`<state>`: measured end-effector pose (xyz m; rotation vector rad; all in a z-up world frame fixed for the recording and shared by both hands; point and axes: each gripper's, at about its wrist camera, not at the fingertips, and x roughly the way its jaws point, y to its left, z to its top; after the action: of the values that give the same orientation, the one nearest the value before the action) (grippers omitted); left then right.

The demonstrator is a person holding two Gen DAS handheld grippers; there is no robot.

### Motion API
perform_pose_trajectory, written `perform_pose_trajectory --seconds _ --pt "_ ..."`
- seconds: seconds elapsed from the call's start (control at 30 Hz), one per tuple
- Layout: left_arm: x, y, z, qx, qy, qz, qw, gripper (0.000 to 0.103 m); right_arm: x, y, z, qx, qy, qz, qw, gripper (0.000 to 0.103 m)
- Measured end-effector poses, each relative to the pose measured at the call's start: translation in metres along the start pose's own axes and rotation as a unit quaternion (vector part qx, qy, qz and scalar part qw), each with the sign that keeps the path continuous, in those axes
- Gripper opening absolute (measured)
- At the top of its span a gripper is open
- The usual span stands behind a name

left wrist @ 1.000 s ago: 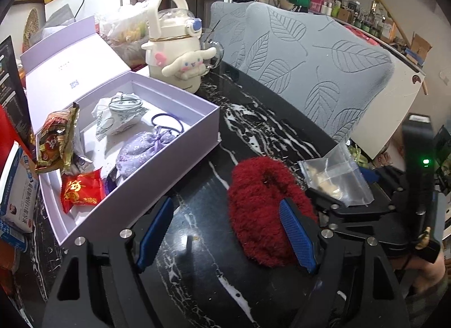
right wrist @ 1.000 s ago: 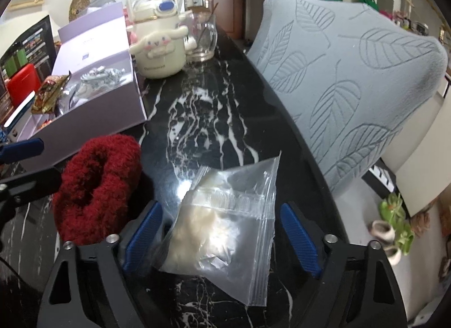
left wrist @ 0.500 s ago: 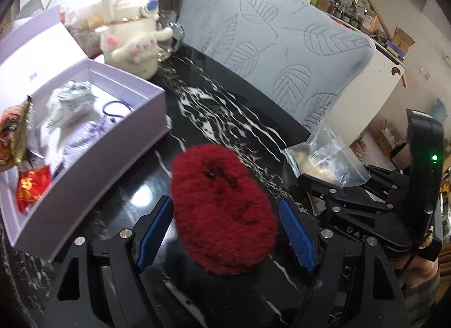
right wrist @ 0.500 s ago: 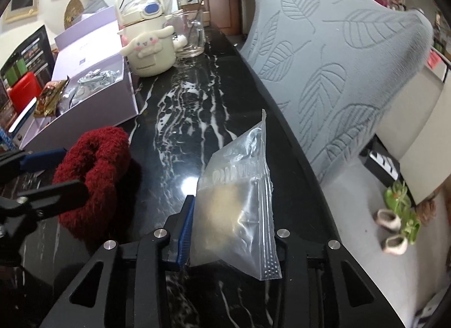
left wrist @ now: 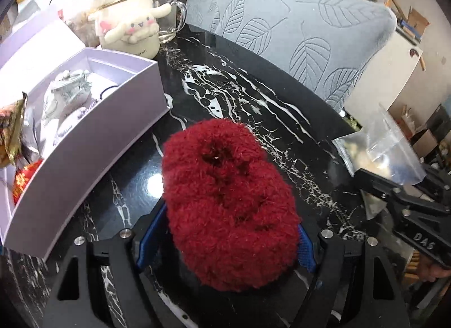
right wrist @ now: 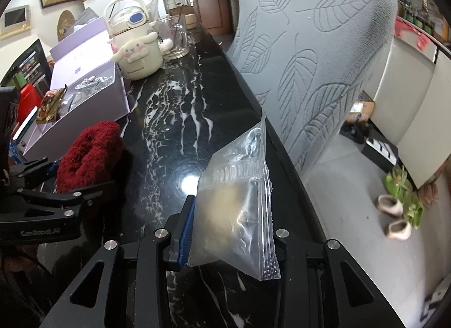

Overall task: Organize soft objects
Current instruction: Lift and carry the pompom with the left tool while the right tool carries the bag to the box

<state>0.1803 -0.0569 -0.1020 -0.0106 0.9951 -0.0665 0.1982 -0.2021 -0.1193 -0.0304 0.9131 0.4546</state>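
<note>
On the far left sits the purple box (left wrist: 93,136) on the black desk (left wrist: 253,108), with small things inside (a red packet, a white pouch). Just beside it, the left gripper (left wrist: 225,232) has its jaws squeezed on the fluffy red scrunchie (left wrist: 228,192). To the right, the right gripper (right wrist: 231,232) has its jaws pressed close on a clear bag (right wrist: 239,209) with something pale in it, held upright above the desk near the gray chair (right wrist: 315,54).
</note>
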Motion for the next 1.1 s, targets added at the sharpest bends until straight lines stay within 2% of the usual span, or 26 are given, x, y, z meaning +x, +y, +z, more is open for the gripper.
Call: perform_pose_trajectory --seconds 0.17,0.23,0.27,0.3,0.4,0.73,1.1 --pt "-0.001 0.002 -0.002 -0.004 -0.018 0.011 0.9998 0.078 -0.002 -0.003 -0.004 0.003 -0.001 0.008 1.0 0.035" --pt "-0.005 0.004 -0.005 -0.004 -0.018 0.01 0.9998 0.07 -0.003 -0.003 -0.005 0.003 -0.001 0.011 1.0 0.035" --pt "-0.008 0.004 -0.007 -0.003 -0.019 0.01 0.9998 0.057 -0.004 -0.003 -0.006 0.002 -0.001 0.012 1.0 0.035" --pt "-0.01 0.003 -0.007 -0.005 -0.018 0.008 0.9998 0.052 -0.004 -0.003 -0.006 0.002 -0.001 0.012 1.0 0.035" --pt "-0.015 0.001 -0.011 -0.003 -0.022 0.003 0.9997 0.045 -0.008 -0.004 -0.008 0.003 -0.004 0.012 1.0 0.034" --pt "-0.047 -0.009 -0.022 0.005 -0.049 -0.01 0.9987 0.044 -0.024 -0.002 -0.012 0.004 -0.02 0.015 1.0 0.032" --pt "-0.083 -0.006 -0.042 0.003 -0.072 -0.004 0.9974 0.044 -0.038 0.022 -0.017 -0.021 -0.031 0.03 0.999 0.032"
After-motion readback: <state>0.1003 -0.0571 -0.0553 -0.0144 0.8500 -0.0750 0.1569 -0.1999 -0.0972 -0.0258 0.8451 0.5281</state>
